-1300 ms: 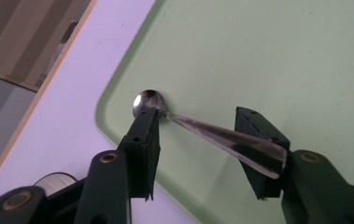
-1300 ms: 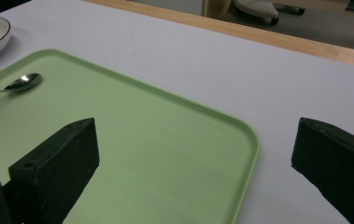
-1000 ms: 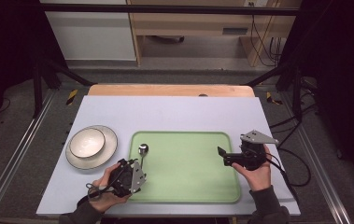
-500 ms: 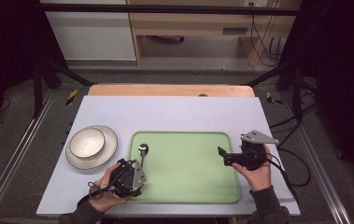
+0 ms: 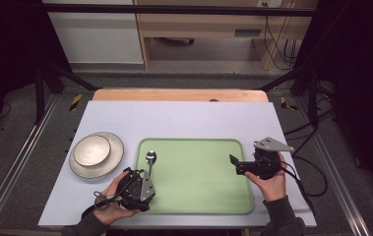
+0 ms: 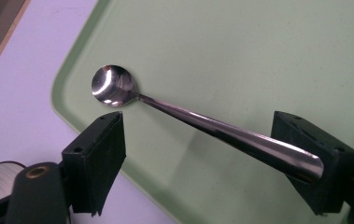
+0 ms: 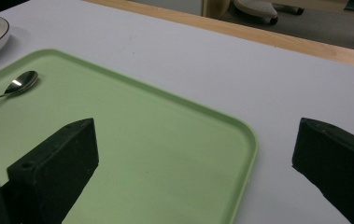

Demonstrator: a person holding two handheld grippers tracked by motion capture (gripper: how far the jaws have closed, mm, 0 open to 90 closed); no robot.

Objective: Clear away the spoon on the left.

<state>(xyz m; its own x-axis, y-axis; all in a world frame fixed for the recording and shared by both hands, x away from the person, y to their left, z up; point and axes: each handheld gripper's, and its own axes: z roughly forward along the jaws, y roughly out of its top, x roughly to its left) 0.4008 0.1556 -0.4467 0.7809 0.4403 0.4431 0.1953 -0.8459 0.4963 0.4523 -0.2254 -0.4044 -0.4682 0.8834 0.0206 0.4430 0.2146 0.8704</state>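
On green tray [image 5: 199, 196] | spoon [image 6: 202, 123] between left gripper's [image 6: 212, 163] parted jaws (unclamped) | right gripper [image 7: 193, 172] agape, empty

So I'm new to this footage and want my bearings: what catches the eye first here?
The big green tray in the middle of the pale table, with a shiny spoon lying at its left edge between the open jaws of the left gripper. Left of the tray, a white bowl sits on a plate. The right gripper hovers open over the tray's right side.
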